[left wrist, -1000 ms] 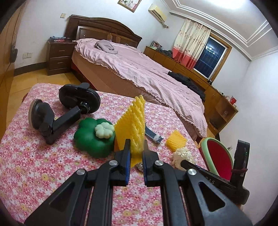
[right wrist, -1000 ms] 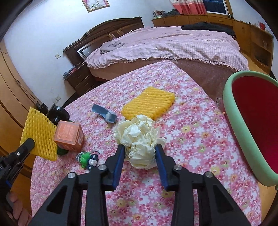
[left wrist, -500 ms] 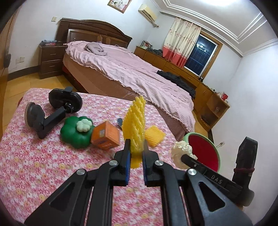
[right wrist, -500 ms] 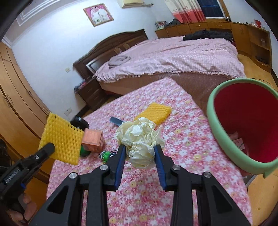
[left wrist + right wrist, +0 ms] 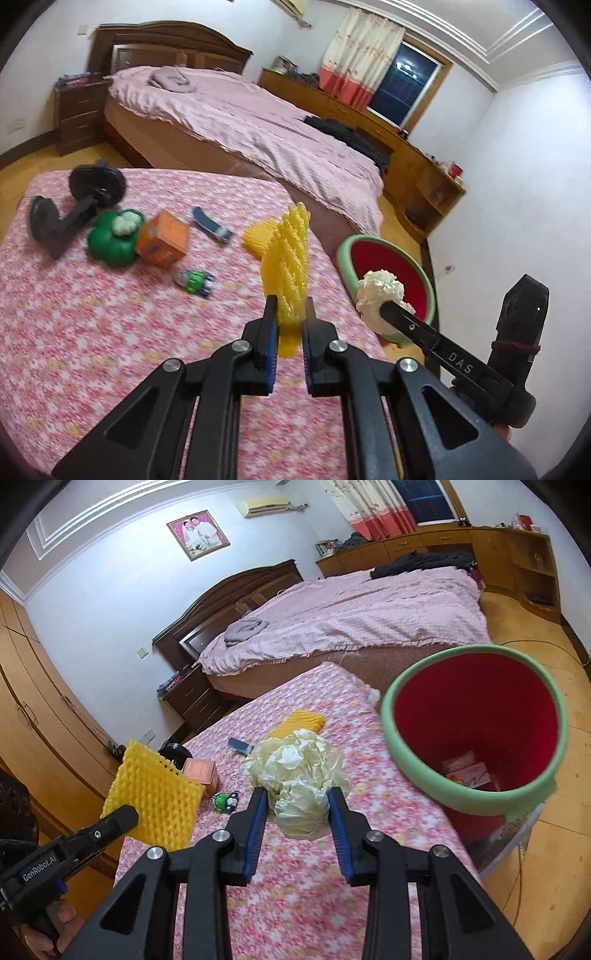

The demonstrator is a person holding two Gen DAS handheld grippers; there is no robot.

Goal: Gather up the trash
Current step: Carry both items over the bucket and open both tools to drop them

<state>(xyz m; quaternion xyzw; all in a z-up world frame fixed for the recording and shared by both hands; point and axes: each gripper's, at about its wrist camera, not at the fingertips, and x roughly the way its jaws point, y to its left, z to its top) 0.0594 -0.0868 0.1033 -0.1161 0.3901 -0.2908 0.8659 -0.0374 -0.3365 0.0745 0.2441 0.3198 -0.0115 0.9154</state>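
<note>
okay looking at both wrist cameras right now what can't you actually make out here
- Papers at the bottom of the red bin: right wrist view, too small to read.
- Print on the orange box: left wrist view, motion-blurred; in the right wrist view the yellow foam net covers part of it.
- Small green toy: blurred, too small to identify.

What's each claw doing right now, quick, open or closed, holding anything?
Left claw: closed on the yellow foam net.
Right claw: closed on the crumpled paper ball.
</note>
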